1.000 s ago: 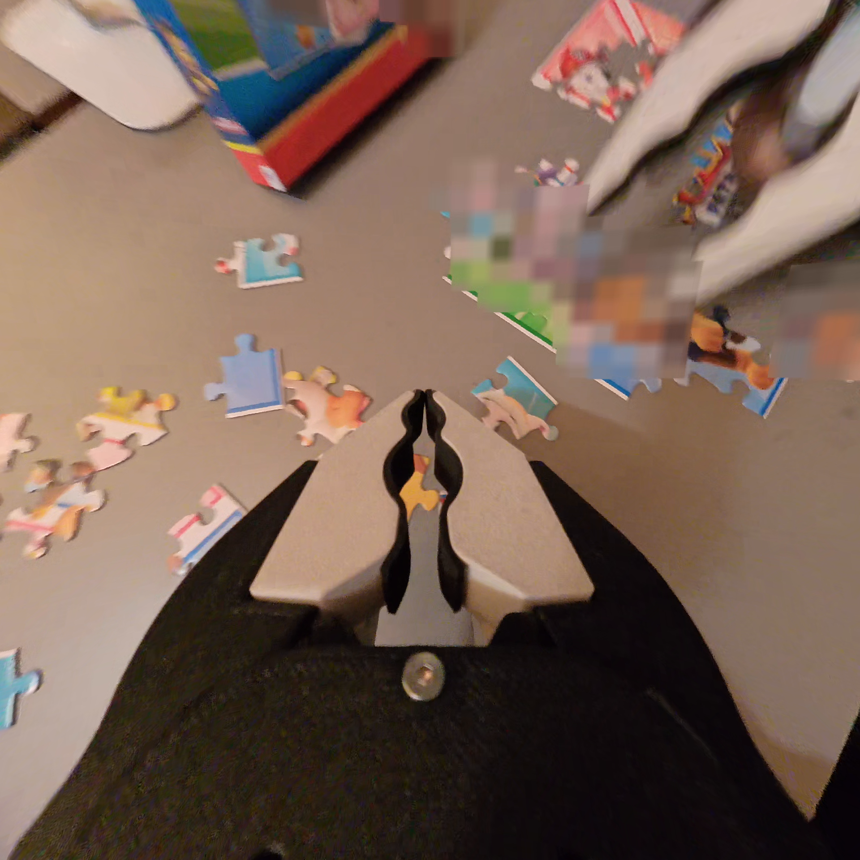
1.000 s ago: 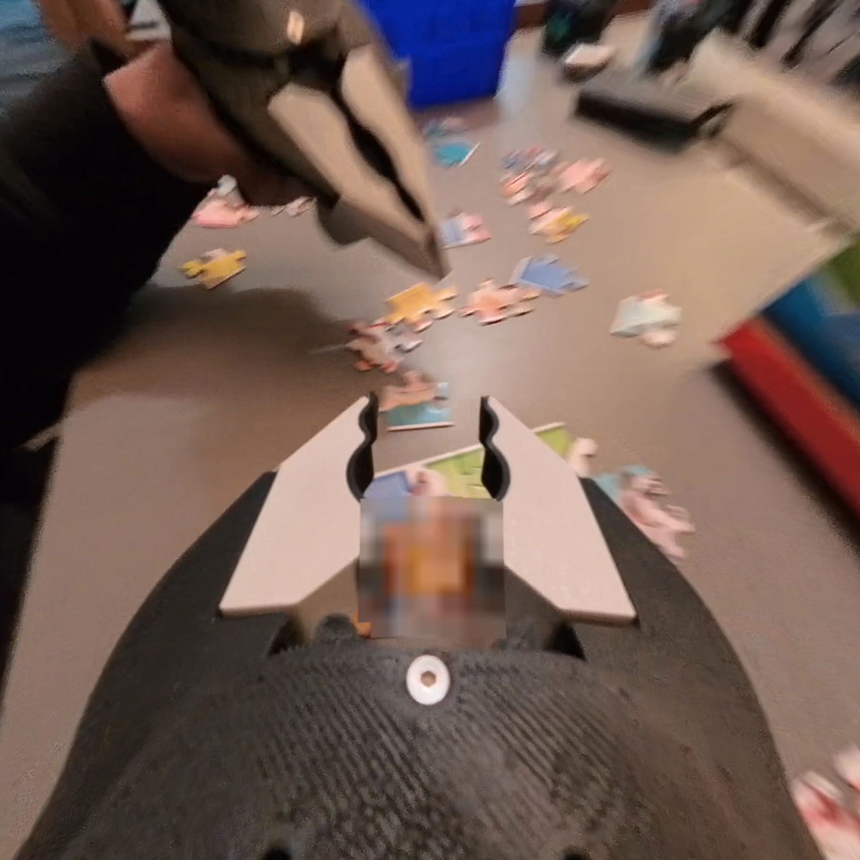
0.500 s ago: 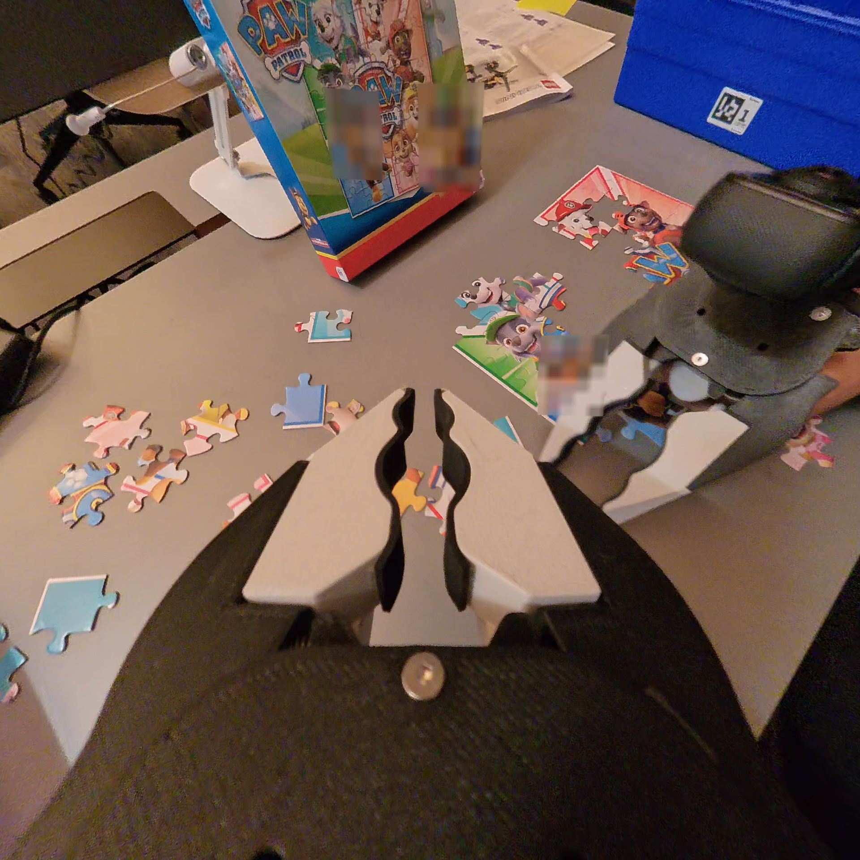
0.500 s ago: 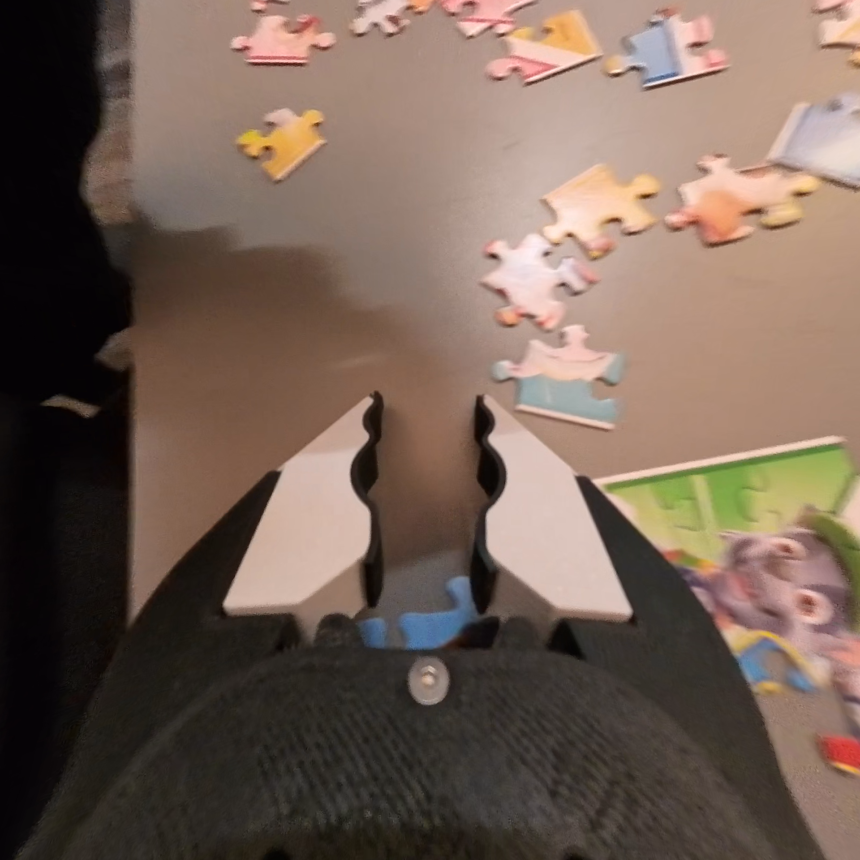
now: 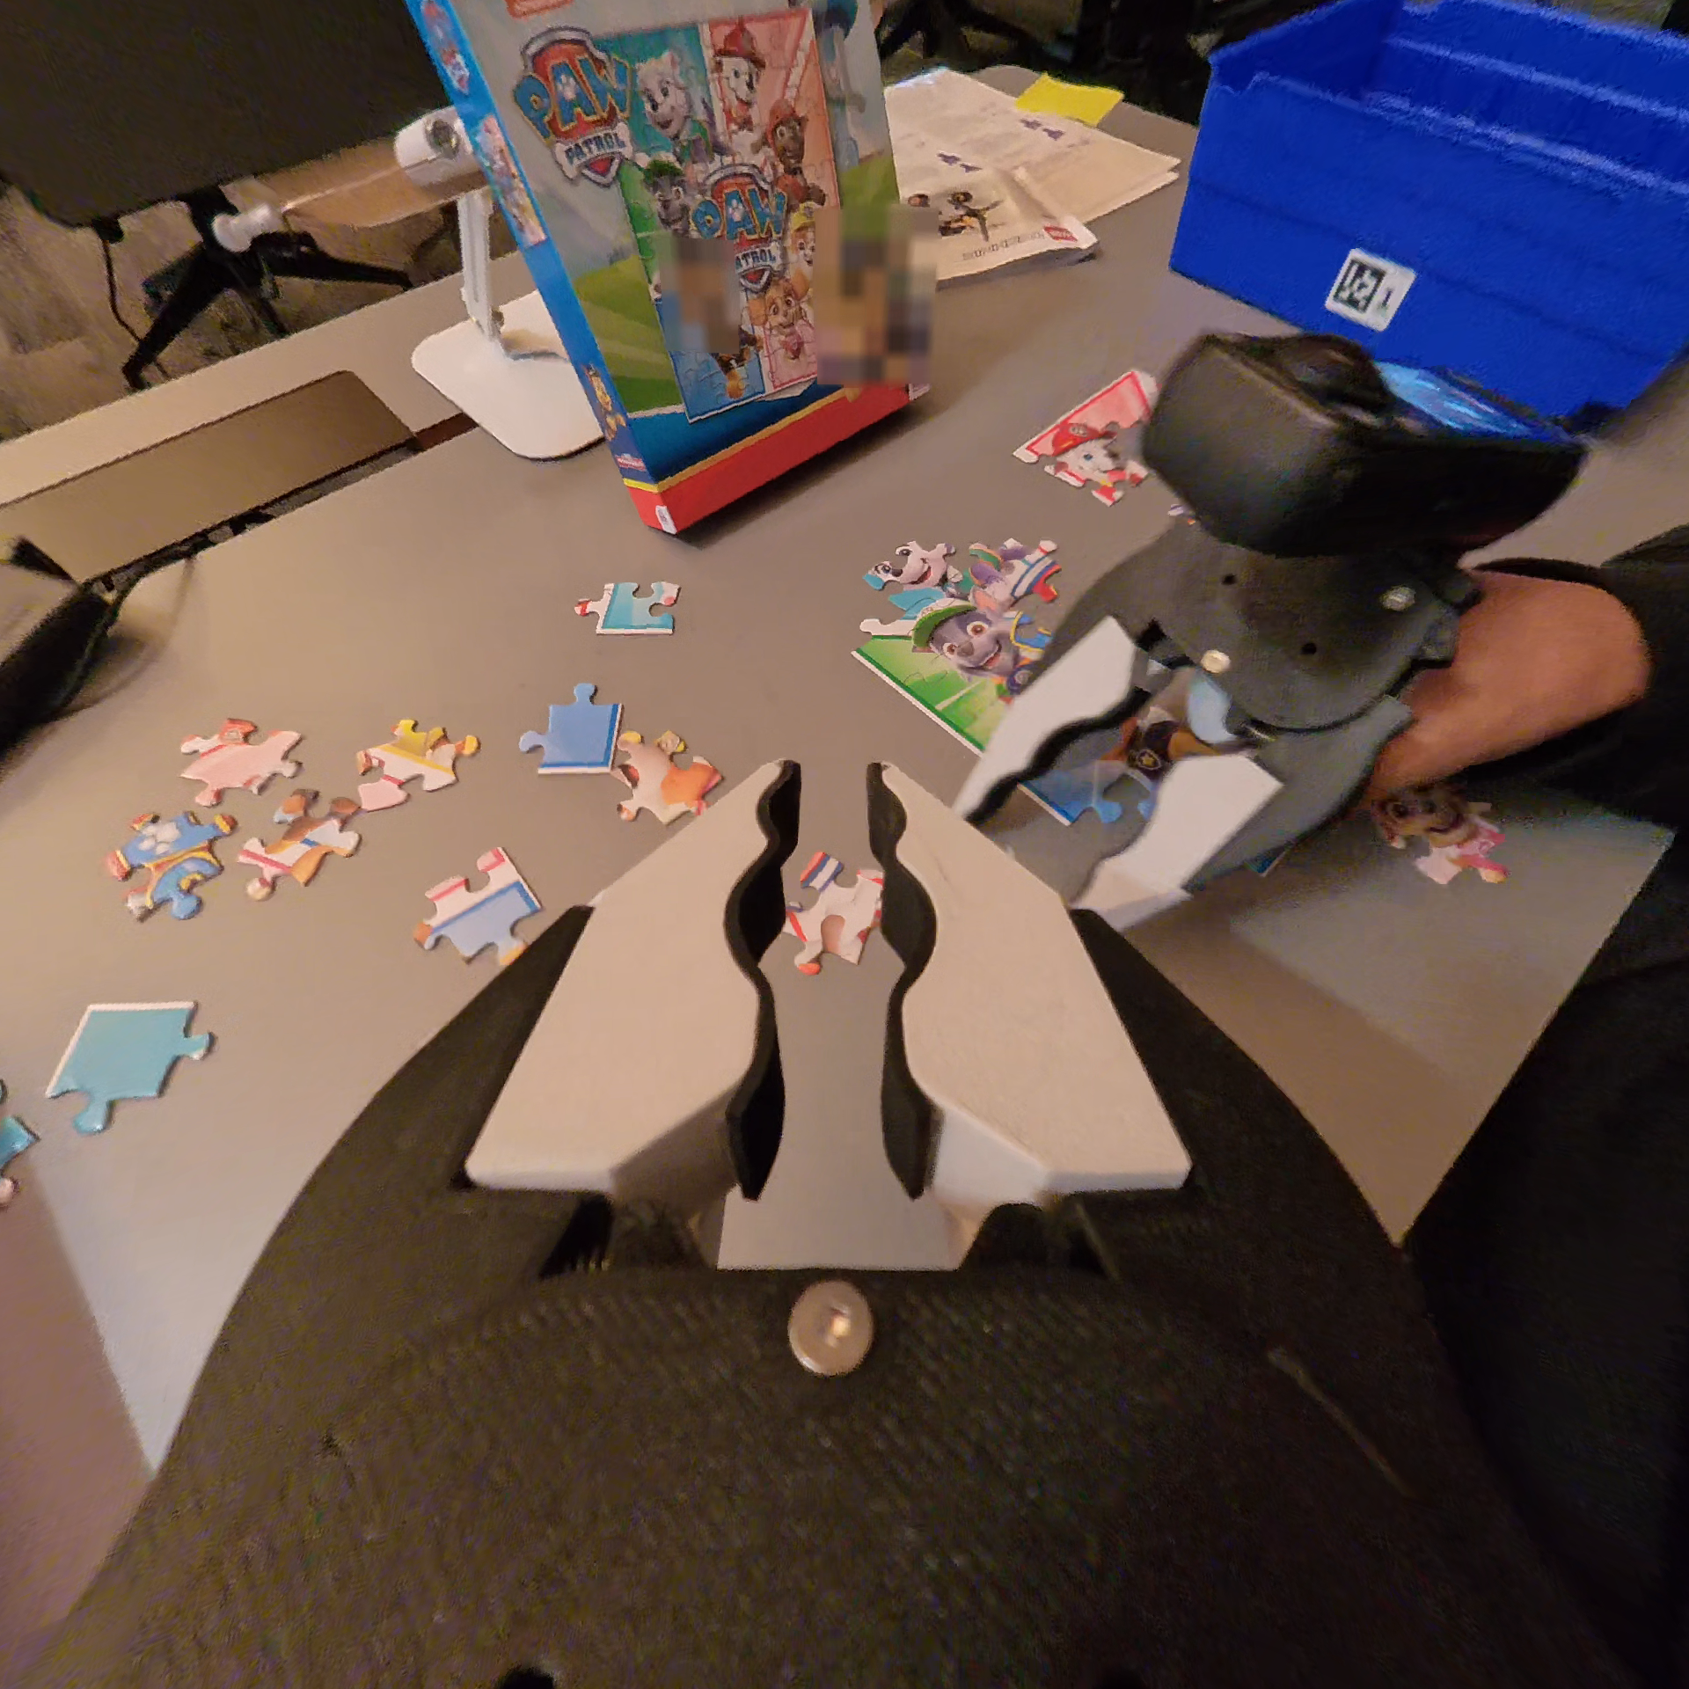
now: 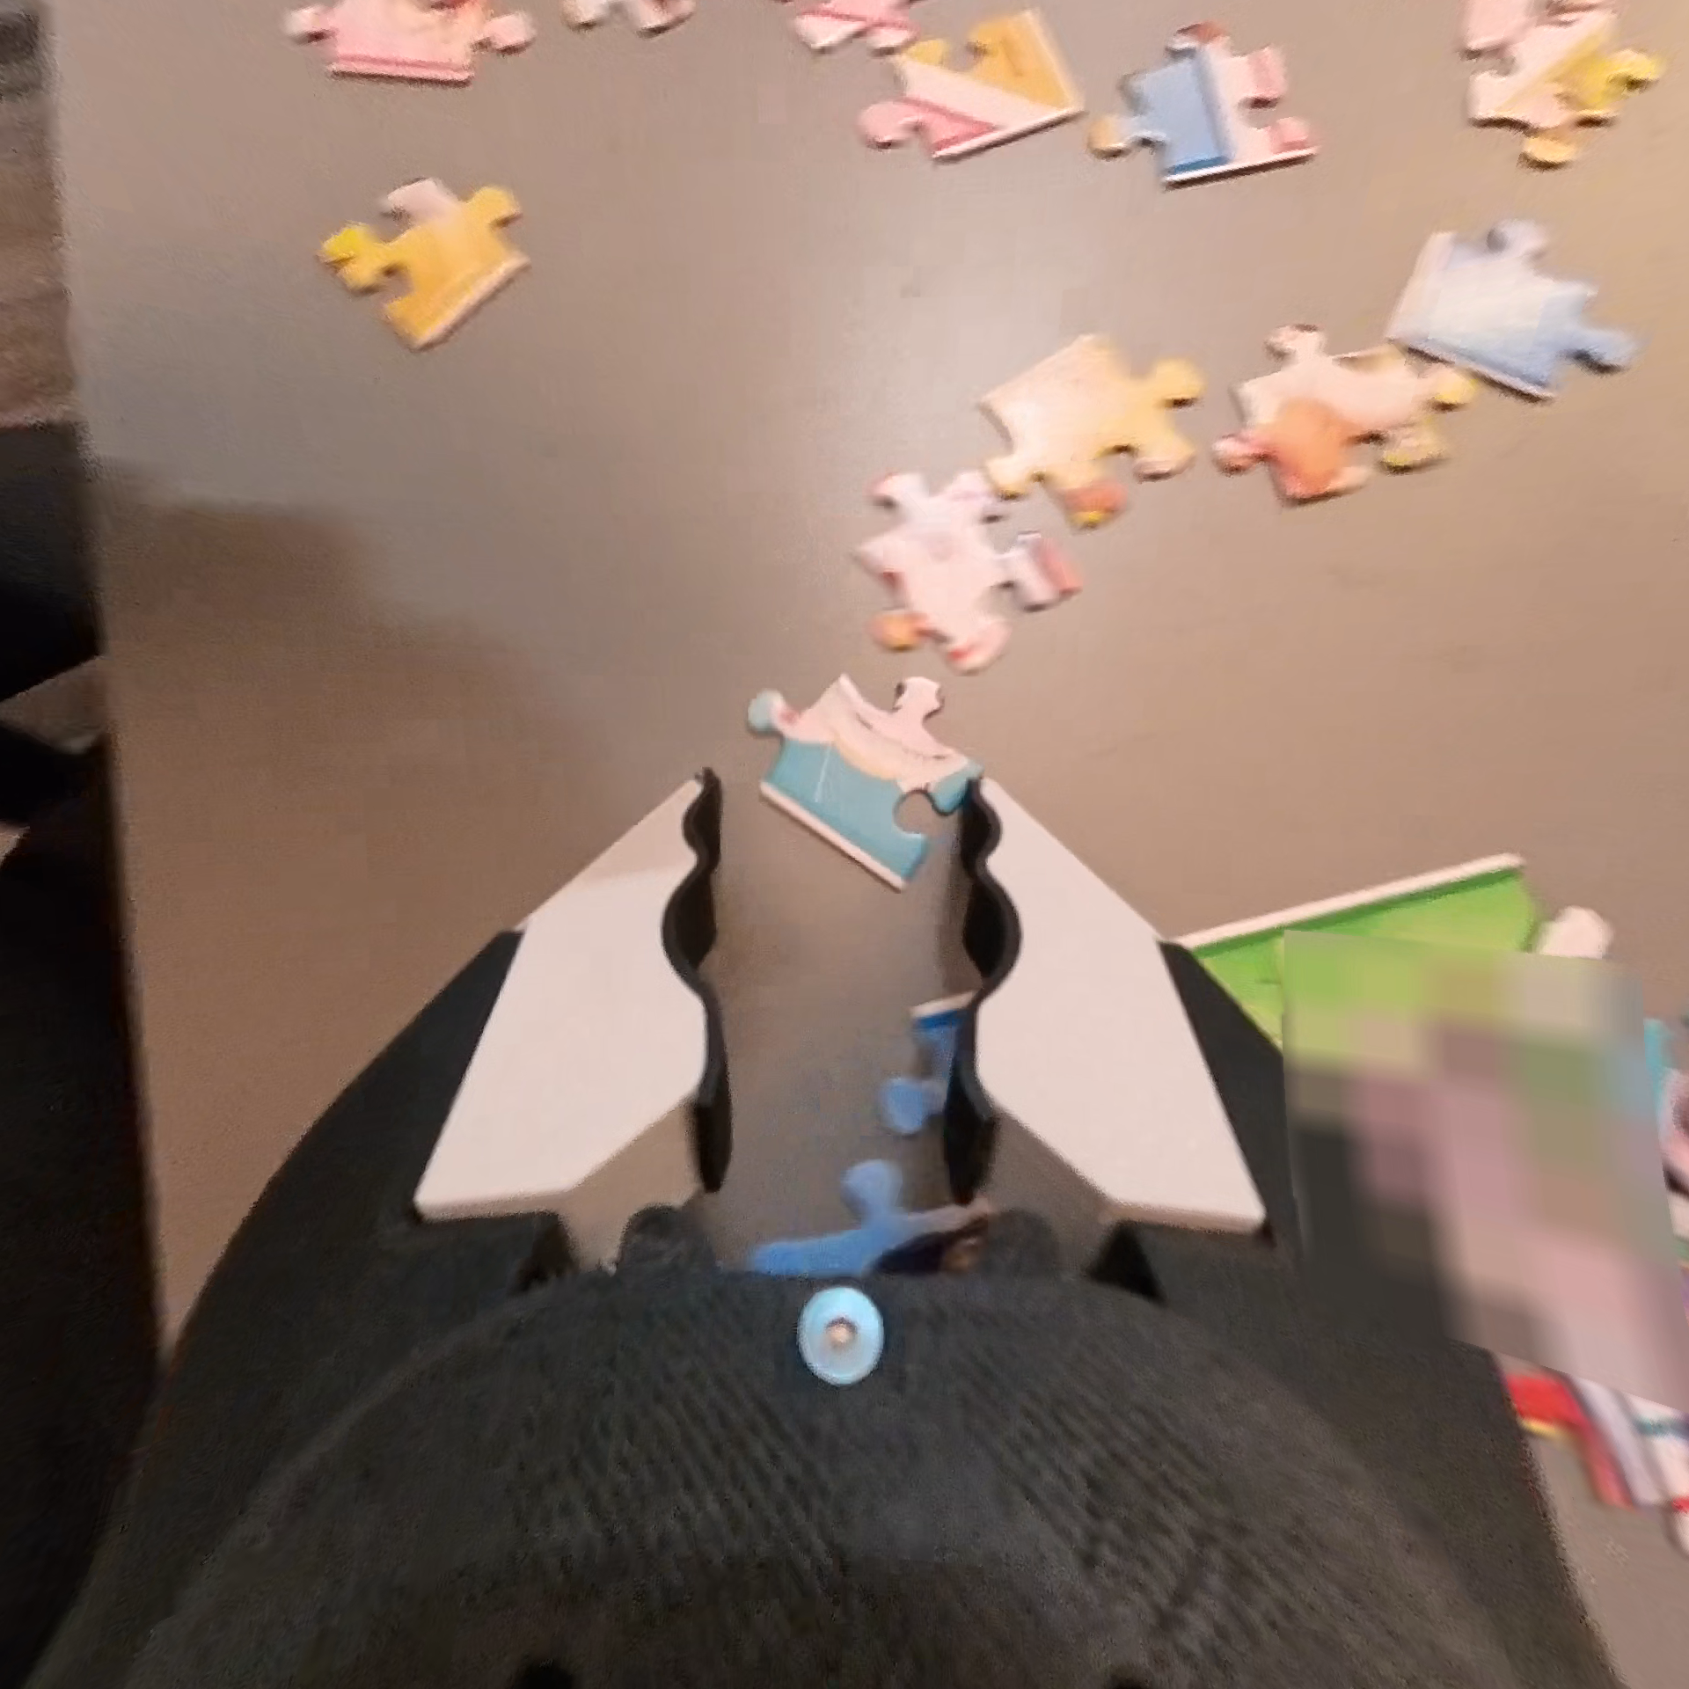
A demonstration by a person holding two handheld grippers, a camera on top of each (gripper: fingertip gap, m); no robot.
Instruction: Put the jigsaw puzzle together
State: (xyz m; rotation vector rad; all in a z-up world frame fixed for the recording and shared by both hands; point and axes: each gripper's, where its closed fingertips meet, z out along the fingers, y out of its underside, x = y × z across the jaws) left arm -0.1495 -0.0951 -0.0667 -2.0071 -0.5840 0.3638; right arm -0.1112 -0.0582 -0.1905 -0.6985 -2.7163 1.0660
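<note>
Teal puzzle piece on table, between open right gripper fingertips

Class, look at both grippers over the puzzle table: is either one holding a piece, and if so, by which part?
Neither holds anything. The left gripper stands slightly open above a white and red piece lying on the table. The right gripper stands wide open over a teal piece.

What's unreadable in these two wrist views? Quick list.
- Assembled green-bordered puzzle section: near part covered by the right gripper in the left wrist view; mosaic patch over it in the right.
- Blue plastic bin: cut off by the frame edge.
- Loose puzzle pieces: motion-blurred, right view.
</note>
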